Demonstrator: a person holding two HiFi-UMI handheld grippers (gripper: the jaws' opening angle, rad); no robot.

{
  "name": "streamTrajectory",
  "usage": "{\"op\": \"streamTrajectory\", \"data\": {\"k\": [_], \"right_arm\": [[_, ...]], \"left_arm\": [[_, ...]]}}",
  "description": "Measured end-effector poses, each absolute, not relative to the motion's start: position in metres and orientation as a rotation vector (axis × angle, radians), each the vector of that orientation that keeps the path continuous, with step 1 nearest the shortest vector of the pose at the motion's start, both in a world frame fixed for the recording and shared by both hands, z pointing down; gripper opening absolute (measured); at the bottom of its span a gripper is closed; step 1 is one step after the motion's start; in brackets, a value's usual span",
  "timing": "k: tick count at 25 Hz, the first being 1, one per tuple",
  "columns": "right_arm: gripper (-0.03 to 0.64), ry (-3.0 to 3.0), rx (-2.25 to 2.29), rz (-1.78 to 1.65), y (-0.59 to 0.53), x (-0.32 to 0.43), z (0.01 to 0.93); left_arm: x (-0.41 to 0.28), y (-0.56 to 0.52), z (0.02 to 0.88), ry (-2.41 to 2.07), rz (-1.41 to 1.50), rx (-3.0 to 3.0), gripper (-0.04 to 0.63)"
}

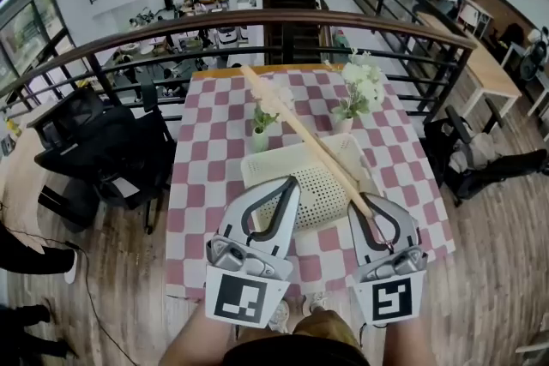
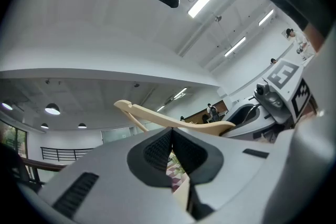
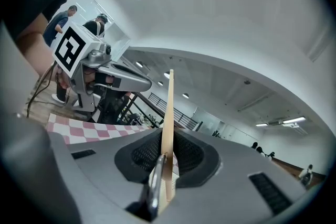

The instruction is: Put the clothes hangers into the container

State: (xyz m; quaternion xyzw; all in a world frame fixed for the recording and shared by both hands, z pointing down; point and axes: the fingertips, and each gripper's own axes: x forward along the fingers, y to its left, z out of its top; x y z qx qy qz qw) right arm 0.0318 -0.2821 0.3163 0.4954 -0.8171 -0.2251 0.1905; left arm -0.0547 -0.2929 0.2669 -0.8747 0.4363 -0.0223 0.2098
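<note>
A long pale wooden clothes hanger (image 1: 300,129) slants from my right gripper (image 1: 371,201) up and left over the checkered table (image 1: 206,184). My right gripper (image 3: 167,136) is shut on the hanger (image 3: 168,113) near its metal hook (image 3: 155,181). A cream perforated container (image 1: 257,167) lies on the cloth under both grippers. My left gripper (image 1: 292,182) hovers over the container's left part. In the left gripper view its jaws (image 2: 171,132) meet with nothing between them, and the hanger (image 2: 173,119) crosses just beyond.
Two small vases with plants (image 1: 260,133) and white flowers (image 1: 356,94) stand behind the container. Black office chairs (image 1: 94,141) sit left of the table, another seat (image 1: 463,150) right. A curved railing (image 1: 257,17) runs behind the table's far edge.
</note>
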Motion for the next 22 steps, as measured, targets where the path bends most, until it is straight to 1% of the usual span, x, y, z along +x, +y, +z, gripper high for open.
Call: {"op": "streamTrajectory", "data": {"k": [22], "right_arm": [[0.067, -2.322, 1.215, -0.566, -0.32, 0.043, 0.345]], "left_arm": [[-0.041, -0.327, 0.267, 1.297, -0.113, -2.391, 0.008]]}}
